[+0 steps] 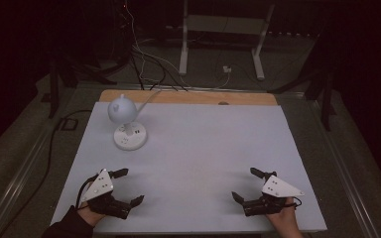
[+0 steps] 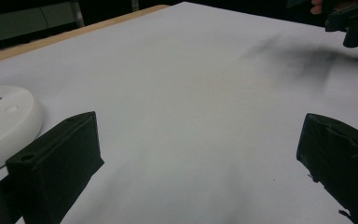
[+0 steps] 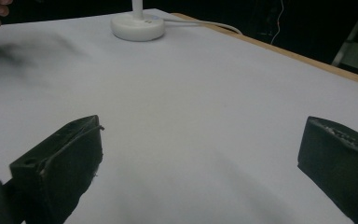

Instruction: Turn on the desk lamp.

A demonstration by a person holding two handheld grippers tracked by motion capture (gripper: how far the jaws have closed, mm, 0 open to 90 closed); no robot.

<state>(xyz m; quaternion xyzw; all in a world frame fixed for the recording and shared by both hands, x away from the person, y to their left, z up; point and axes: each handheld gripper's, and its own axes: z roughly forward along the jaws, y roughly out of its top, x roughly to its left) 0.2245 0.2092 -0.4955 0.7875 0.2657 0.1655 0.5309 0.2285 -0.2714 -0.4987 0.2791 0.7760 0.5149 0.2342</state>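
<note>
At the near edge of the white table point(image 1: 203, 148), both pairs of jaws stand wide apart with nothing between them: the left gripper point(image 1: 124, 187) at the near left, the right gripper point(image 1: 246, 185) at the near right. The white desk lamp point(image 1: 127, 129) stands far left, well apart from both.

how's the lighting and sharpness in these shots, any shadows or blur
High view: dim overall, surroundings nearly black, the white table the brightest area, the lamp unlit. Left gripper view: soft and grainy, a smudgy dark shadow on the table under the right gripper. Right gripper view: similar blurred shadow at upper left, jaws near the lens slightly soft.
</note>
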